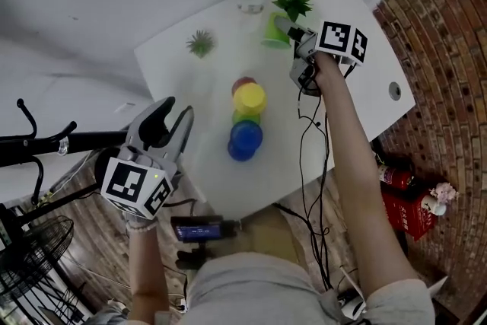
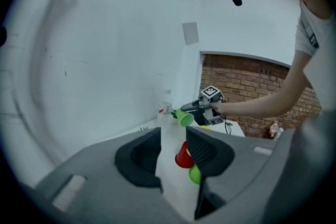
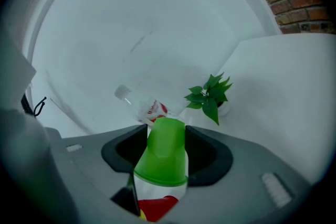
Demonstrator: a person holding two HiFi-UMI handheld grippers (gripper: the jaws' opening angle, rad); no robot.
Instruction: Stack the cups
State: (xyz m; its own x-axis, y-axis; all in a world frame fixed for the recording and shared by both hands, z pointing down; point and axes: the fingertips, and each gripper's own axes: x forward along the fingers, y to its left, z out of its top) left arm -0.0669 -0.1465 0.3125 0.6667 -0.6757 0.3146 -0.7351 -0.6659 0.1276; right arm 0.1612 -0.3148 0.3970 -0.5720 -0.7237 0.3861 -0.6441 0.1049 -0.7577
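One green cup [image 3: 163, 157] is pinched in my right claw [image 3: 167, 136], above the far end of the desk [image 1: 183, 80]. I'd line it up squarely over the yellow cup [image 1: 249, 97] before settling it on. My left claw [image 2: 173, 136] is half-open and empty.

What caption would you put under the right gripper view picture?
The right tool holds a green cup, with a water bottle and a small plant behind it.

1. We find red lettering on the white-and-red label of the clear bottle [image 3: 148, 107] in the right gripper view, too blurred for us to read surely.
2. We see black-and-white square markers, without letters or numbers, on the cubes of the left gripper [image 1: 176, 116] and right gripper [image 1: 285, 28].
3. We cannot read the labels on the red canisters [image 1: 403, 202].
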